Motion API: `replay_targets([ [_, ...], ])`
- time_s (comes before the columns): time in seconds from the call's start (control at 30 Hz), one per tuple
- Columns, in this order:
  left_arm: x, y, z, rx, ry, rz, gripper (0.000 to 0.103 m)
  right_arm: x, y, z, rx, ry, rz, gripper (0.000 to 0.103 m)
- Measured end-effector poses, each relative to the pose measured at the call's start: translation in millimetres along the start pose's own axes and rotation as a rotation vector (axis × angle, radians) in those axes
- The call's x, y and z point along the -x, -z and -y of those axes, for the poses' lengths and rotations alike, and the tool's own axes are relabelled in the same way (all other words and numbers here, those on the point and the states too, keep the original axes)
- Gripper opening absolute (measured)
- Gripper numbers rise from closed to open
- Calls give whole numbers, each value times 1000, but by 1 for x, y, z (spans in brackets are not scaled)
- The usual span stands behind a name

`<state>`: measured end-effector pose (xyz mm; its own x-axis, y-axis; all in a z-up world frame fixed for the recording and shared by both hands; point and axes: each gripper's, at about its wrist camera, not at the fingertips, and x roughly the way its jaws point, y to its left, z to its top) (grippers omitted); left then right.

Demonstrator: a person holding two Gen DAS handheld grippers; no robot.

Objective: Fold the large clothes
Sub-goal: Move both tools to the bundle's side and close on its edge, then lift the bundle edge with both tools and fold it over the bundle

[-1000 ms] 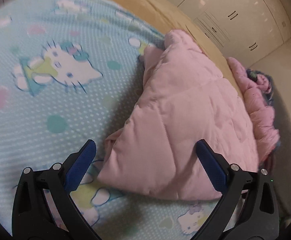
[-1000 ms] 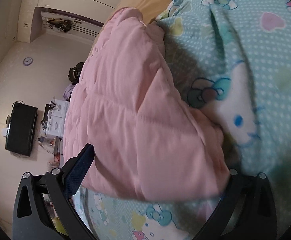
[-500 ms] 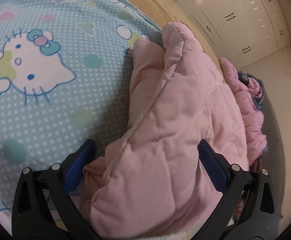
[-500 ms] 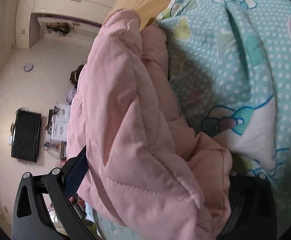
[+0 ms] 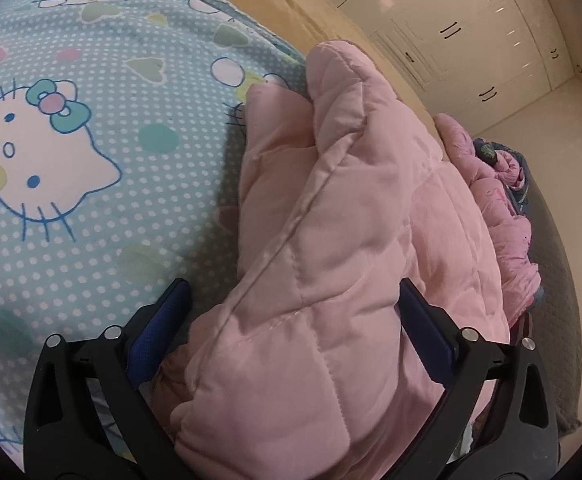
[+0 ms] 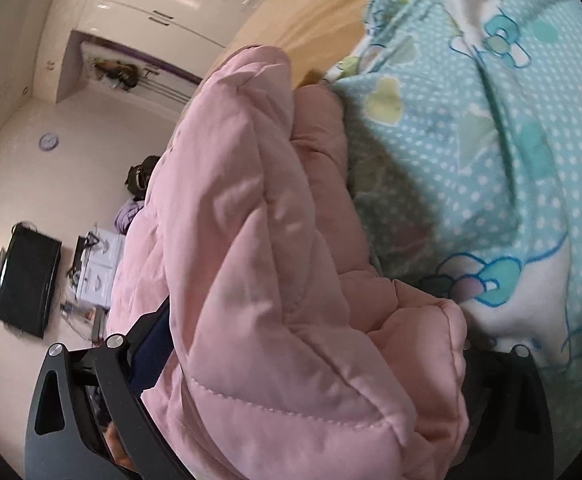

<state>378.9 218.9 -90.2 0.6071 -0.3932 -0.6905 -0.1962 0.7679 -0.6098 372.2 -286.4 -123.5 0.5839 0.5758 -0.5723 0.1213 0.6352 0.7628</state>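
Observation:
A pink quilted padded garment (image 5: 351, 240) lies bunched on a bed with a turquoise cartoon-cat blanket (image 5: 71, 140). My left gripper (image 5: 295, 316) has its jaws spread wide, one either side of the garment's near folded edge, with the padding bulging between them. In the right wrist view the same pink garment (image 6: 259, 260) fills the gap of my right gripper (image 6: 311, 352). Its jaws are wide apart, and the right finger is mostly hidden behind the fabric.
The blanket (image 6: 511, 140) covers the bed on the right in the right wrist view. More pink and dark clothing (image 5: 503, 184) hangs off the bed's far side. White wardrobes (image 5: 471, 32) line the wall. A black TV (image 6: 27, 280) and a small cabinet (image 6: 99, 268) stand across the floor.
Both grippers have moved in onto the pink garment, which now sits deep between each pair of jaws and looms larger. Its near edge is lifted and bunched.

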Motion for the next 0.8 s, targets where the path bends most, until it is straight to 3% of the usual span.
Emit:
replay_targets([
  [0.27, -8, 1, 25, -52, 16, 38, 64, 3, 13, -19, 167, 55, 54, 76],
  [0.5, 6, 5, 61, -192, -36, 104, 38, 18, 31, -62, 404, 161, 120, 51],
  [0.8, 27, 11, 81, -255, -14, 161, 31, 42, 50, -101, 541, 162, 185, 42],
])
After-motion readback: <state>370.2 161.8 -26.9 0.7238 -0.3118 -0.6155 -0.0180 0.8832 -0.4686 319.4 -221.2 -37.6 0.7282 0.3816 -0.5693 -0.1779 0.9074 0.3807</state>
